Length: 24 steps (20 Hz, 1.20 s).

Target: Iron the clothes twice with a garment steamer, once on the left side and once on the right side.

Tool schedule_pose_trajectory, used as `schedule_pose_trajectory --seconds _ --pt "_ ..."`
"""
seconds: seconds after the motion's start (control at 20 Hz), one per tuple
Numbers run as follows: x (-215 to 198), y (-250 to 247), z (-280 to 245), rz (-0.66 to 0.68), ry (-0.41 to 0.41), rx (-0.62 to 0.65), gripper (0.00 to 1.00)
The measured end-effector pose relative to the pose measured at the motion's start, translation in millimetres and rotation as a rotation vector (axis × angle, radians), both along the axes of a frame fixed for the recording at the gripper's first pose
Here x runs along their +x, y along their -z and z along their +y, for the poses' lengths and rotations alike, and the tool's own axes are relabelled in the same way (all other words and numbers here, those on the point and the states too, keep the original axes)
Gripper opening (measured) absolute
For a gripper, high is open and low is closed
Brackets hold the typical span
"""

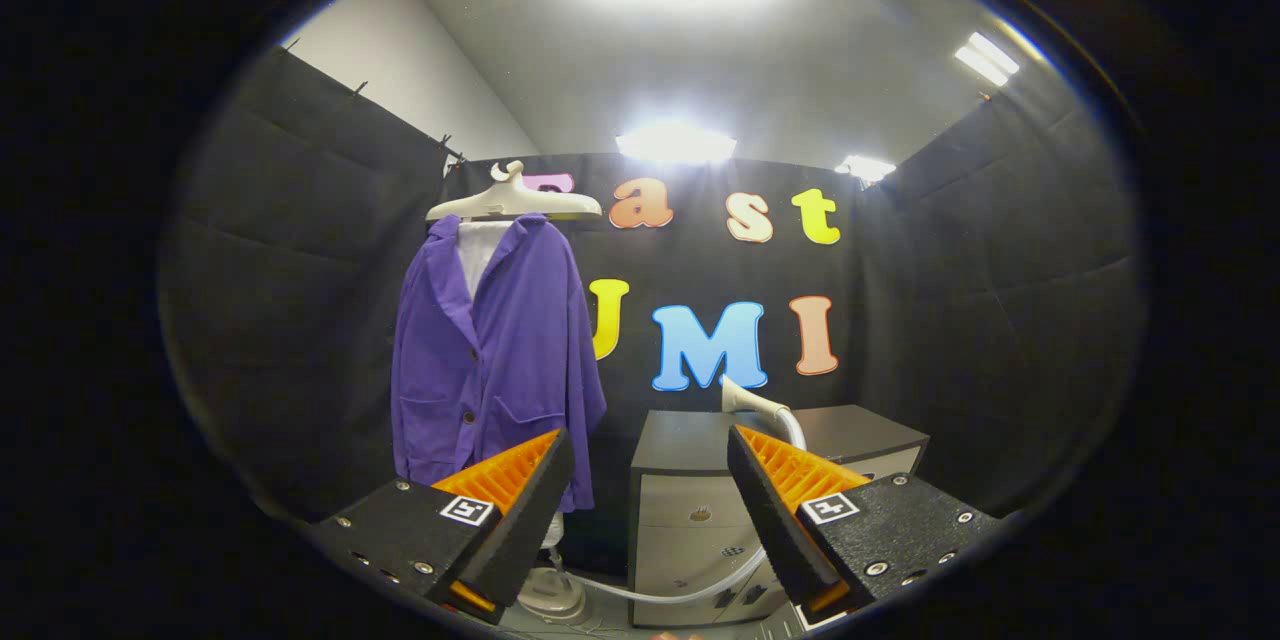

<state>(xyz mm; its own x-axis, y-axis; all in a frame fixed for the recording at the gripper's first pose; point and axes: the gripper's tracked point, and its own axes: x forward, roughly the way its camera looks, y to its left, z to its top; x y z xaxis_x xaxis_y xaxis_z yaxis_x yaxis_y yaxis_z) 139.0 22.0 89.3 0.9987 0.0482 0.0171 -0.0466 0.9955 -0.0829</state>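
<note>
We see the jacket point(495, 360) hung on a hanger point(515, 203) against the booth's wall, front facing us and buttoned. In our judgement it hangs free so that the left and right front panels can each take a vertical pass.

The steamer head point(748, 400) rests on top of the cabinet point(700, 480), near its rear edge, nozzle pointing toward the jacket. Its hose point(680, 592) runs down past the cabinet's front and across the floor to the base point(555, 592), which stands below the jacket's hem. We judge this to be the parked position, with the head within reach.

The gripper point(650, 480) is held level and faces the cabinet front, well short of it. The jaws stand wide open and hold nothing. The left finger overlaps the jacket's lower hem in view; the right finger lies below the steamer head.

We judge that no pass has begun. The next step calls for raising the gripper and closing on the head's handle.
</note>
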Motion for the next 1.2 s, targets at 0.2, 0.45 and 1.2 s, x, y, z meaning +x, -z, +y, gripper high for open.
schedule_pose_trajectory --seconds 0.2,0.45,1.2 --pt "66 -11 -41 0.025 0.027 0.002 0.95" --pt "148 -33 -106 0.027 0.079 0.010 0.95" --pt "349 40 -184 0.302 0.021 0.169 0.95"
